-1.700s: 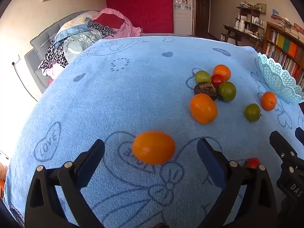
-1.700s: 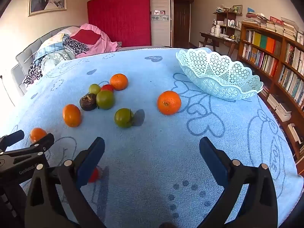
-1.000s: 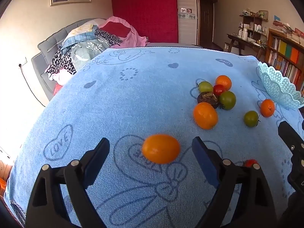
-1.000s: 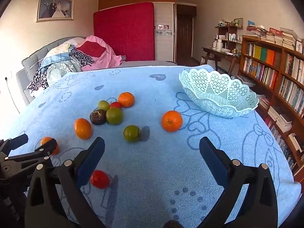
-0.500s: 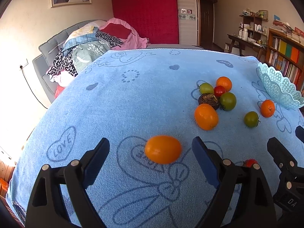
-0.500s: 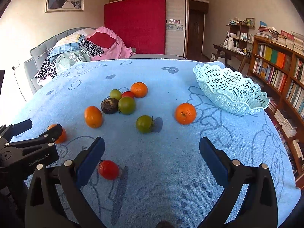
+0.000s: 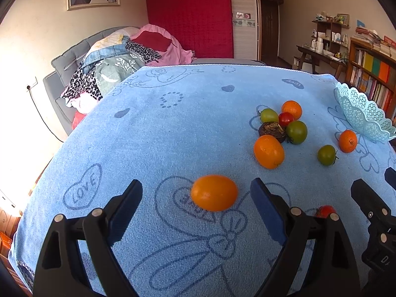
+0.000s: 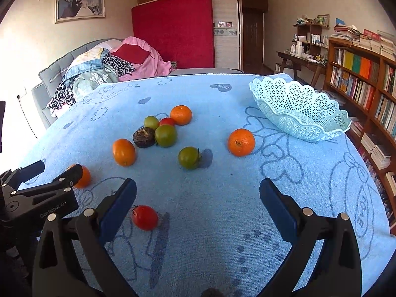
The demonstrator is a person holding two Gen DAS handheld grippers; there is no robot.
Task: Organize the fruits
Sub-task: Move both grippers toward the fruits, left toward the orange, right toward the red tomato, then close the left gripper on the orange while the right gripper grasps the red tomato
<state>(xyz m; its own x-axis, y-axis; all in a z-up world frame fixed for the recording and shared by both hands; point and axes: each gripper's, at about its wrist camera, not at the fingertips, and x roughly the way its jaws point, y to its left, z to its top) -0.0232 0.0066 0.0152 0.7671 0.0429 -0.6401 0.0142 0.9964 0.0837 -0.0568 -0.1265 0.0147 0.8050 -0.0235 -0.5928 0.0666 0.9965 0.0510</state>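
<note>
- My left gripper (image 7: 196, 199) is spread wide, straddling the oval orange fruit (image 7: 214, 192) so one squeeze can take it; neither pad touches it yet.
- My right gripper (image 8: 198, 199) is also spread and holds nothing; the red tomato (image 8: 145, 217) lies just inside its left pad.
- Further ahead sits the fruit cluster (image 8: 158, 131), loose on the blue towel (image 8: 222, 193).
- Beyond, ahead and to the right, the lattice basket (image 8: 300, 113) waits empty, presumably the destination.
</note>
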